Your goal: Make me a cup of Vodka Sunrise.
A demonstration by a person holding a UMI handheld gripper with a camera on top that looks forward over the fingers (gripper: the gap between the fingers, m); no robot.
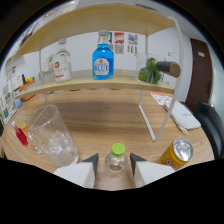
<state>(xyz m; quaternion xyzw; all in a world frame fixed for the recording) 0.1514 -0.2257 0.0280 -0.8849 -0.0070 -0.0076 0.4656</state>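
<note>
A small clear bottle with a green cap (117, 159) stands on the wooden table between my fingertips, with a gap at either side. My gripper (114, 164) is open around it. A tall clear glass (52, 136) holding ice stands just left of the fingers. On the shelf beyond are a clear bottle with a red and white label (61, 66), a blue bottle (103, 61) and a dark green bottle lying on its side (158, 70). A gold can (177, 152) stands right of the fingers.
A white-legged wooden shelf (95, 83) spans the table's far side. A small bottle with red liquid (20, 135) stands left of the glass. A white flat object (184, 119) and papers lie at the right. A dark chair (210, 120) stands beyond.
</note>
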